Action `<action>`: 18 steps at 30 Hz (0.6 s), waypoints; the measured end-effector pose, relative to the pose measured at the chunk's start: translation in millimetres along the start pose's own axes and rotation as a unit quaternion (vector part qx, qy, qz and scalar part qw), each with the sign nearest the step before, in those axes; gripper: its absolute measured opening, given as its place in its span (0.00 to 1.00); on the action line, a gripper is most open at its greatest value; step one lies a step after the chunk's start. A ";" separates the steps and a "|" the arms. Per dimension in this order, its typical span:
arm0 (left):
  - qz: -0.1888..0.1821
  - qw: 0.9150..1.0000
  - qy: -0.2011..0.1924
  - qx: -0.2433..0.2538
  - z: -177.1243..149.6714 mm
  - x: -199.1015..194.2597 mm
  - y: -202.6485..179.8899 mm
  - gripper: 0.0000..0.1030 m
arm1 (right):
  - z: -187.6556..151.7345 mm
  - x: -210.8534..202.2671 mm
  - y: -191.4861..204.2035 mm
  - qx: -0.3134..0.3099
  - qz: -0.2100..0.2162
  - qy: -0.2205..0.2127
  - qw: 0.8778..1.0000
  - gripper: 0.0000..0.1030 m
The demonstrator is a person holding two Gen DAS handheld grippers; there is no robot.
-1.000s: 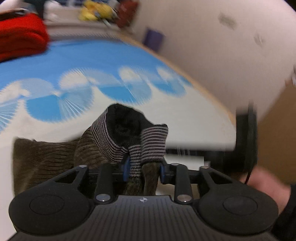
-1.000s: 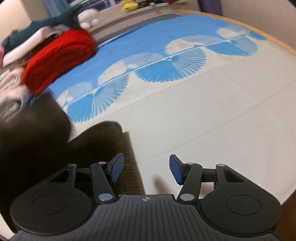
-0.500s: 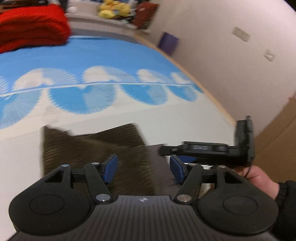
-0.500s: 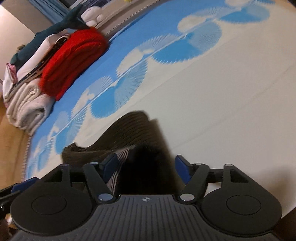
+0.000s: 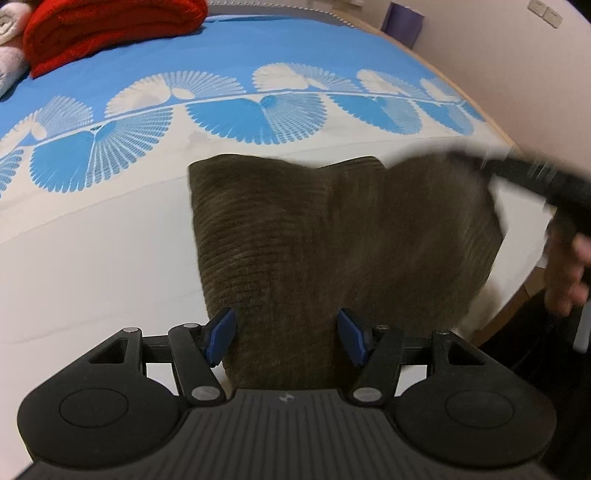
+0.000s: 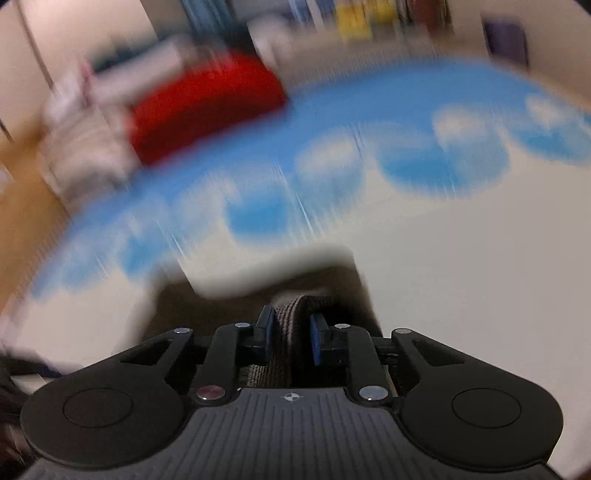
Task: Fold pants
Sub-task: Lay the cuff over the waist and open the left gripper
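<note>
The dark olive corduroy pants [image 5: 332, 240] lie folded on the white and blue bedspread [image 5: 92, 240]. My left gripper [image 5: 286, 338] is open just above their near end, its blue pads on either side of the cloth. The right gripper appears in the left wrist view [image 5: 546, 188] as a blurred dark shape at the pants' right edge. In the blurred right wrist view my right gripper [image 6: 289, 332] is shut on the striped waistband [image 6: 286, 332] of the pants [image 6: 332, 273].
A folded red blanket [image 5: 103, 26] and pale towels [image 5: 7, 55] lie at the far left of the bed. The bed's wooden edge [image 5: 506, 136] and a wall run along the right. A purple box [image 5: 402, 20] stands far back.
My left gripper let go of the striped waistband and opened; the pants now lie flat. My right gripper moved onto the pants and shut on the waistband, and is moving fast.
</note>
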State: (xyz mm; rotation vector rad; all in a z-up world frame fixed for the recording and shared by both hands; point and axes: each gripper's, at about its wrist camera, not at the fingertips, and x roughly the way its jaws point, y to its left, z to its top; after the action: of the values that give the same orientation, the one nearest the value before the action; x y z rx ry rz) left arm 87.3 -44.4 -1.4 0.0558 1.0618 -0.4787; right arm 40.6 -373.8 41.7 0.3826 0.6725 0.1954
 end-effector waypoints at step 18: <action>0.003 0.998 0.019 0.060 -5.8 10.3 -24.7 0.65 | -2.2 -21.5 -25.5 -0.037 -0.010 0.014 0.999 0.34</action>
State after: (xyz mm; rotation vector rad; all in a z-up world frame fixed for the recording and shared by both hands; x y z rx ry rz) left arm 76.6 -68.6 -8.5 0.1749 1.0689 -0.5375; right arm 24.0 -402.8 42.0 0.3034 0.6935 0.2068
